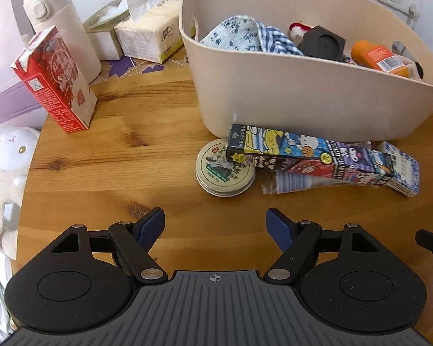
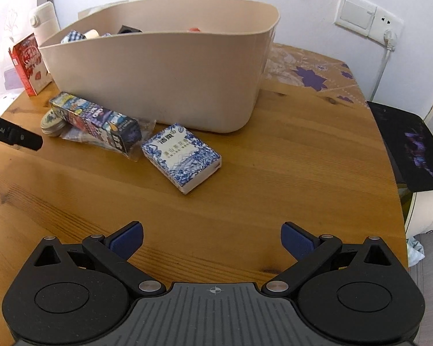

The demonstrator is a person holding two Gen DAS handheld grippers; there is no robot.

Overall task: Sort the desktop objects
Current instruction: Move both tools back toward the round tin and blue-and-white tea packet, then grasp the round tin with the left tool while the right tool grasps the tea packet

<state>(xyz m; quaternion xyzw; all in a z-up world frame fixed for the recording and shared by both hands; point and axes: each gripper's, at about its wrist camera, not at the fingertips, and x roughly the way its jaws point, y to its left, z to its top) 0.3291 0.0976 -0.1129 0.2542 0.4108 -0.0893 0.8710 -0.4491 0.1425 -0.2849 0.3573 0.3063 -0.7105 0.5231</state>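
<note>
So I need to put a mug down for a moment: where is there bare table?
Bare wood lies between the red carton and the round tin, and on the table right of the blue-and-white box. It is crowded along the tub front, where the cartoon box overlaps the tin.

Round wooden table [image 2: 274, 173], knotty pine top. Beige bin [image 2: 173, 80] sits at 12 o'clock. Just in front of it: round tin [image 1: 223, 170], cartoon box [image 1: 309, 155] tilted with one end on the tin, blue-white box [image 2: 182, 157] flat at its other end. Red carton [image 1: 54, 80] upright at 10 o'clock; white flask [image 1: 63, 26] and tissue pack [image 1: 150, 34] behind it.
</note>
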